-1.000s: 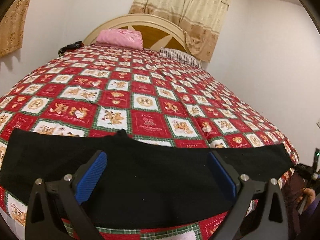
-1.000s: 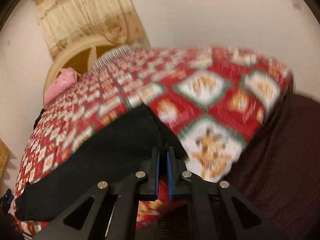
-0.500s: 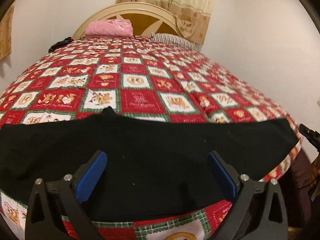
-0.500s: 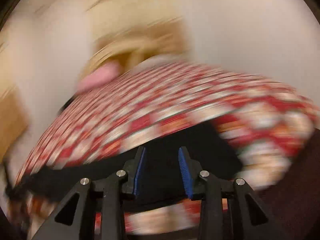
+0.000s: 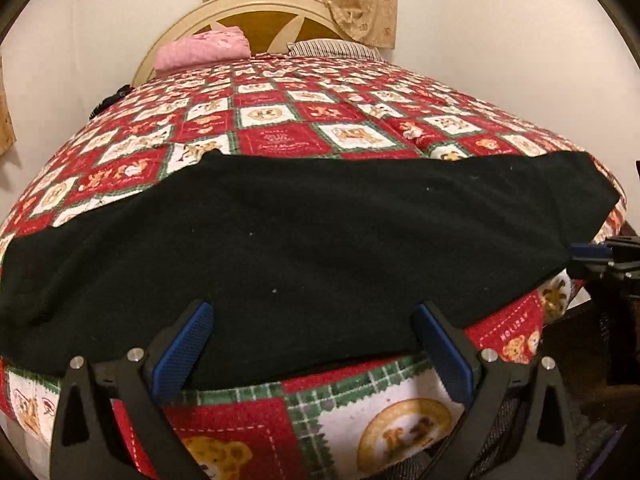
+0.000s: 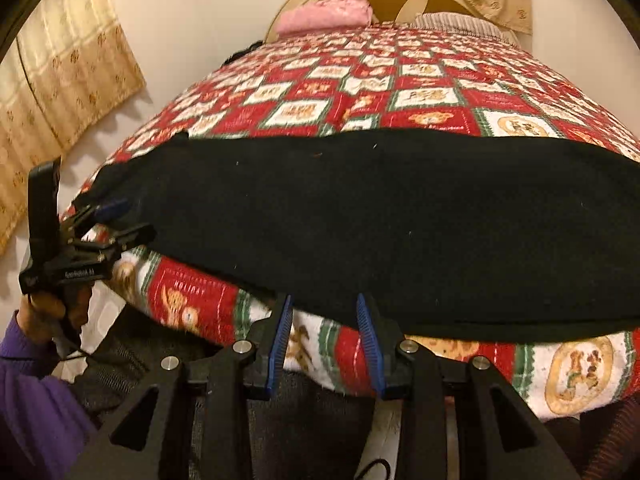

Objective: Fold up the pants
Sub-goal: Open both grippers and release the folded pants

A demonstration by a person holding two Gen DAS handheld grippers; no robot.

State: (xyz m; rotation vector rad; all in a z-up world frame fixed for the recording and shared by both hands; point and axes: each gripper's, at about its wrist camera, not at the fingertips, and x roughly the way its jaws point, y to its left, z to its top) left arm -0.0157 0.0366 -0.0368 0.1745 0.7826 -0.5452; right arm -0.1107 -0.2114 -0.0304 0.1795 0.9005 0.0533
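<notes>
Black pants [image 5: 300, 240] lie flat and stretched sideways across the near end of the quilted bed [image 5: 280, 120]. My left gripper [image 5: 312, 308] stands wide open just above their near edge, with nothing between its blue pads. In the right wrist view the pants [image 6: 380, 220] fill the middle. My right gripper [image 6: 324, 300] is partly open at their near hem, where the quilt drops off the bed, and grips nothing. The left gripper [image 6: 124, 220] shows there by the pants' left end. The right gripper [image 5: 592, 260] pokes in at the left wrist view's right edge.
A pink folded blanket [image 5: 204, 50] and a striped pillow [image 5: 332, 48] lie by the cream headboard [image 5: 260, 16]. A small dark object [image 5: 110, 100] sits at the bed's left edge. A hand in a purple sleeve [image 6: 32, 400] holds the left gripper. Walls stand close on both sides.
The right gripper went from shut to partly open, swung sideways along the bed's foot and rolled level. The left gripper sank closer to the pants, still wide open.
</notes>
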